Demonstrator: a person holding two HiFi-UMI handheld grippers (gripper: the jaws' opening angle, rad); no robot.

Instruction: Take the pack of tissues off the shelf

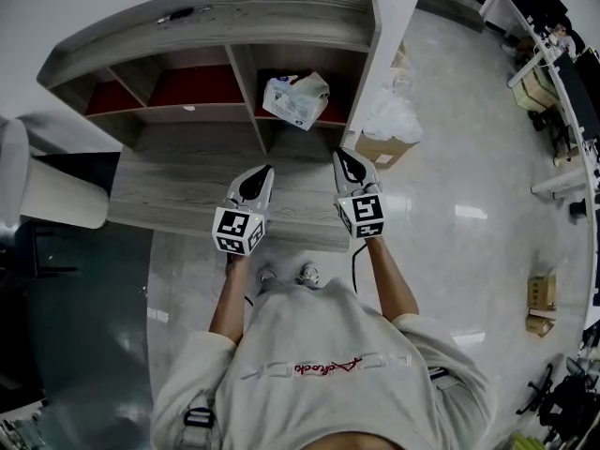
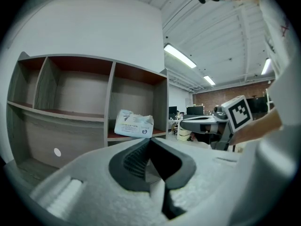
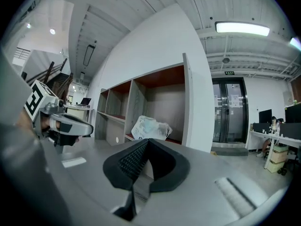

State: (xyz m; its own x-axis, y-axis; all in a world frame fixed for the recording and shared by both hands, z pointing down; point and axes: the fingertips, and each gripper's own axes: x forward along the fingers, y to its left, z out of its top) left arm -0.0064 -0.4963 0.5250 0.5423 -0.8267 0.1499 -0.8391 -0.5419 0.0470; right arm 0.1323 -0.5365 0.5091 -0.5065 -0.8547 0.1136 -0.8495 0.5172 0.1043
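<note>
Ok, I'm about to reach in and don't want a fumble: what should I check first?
1. Tissues visible in the shelf's right compartment: ok.
2. Way to the tissues free: ok.
3. Left gripper open for a grasp: not ok, shut and empty.
4. Right gripper open: not ok, shut and empty.
5. A gripper at the tissues: not ok, both are apart from them.

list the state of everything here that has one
pack of tissues, lying in the right compartment of the shelf, not gripped
left claw, shut, holding nothing, apart from the tissues
right claw, shut, holding nothing, apart from the tissues
</note>
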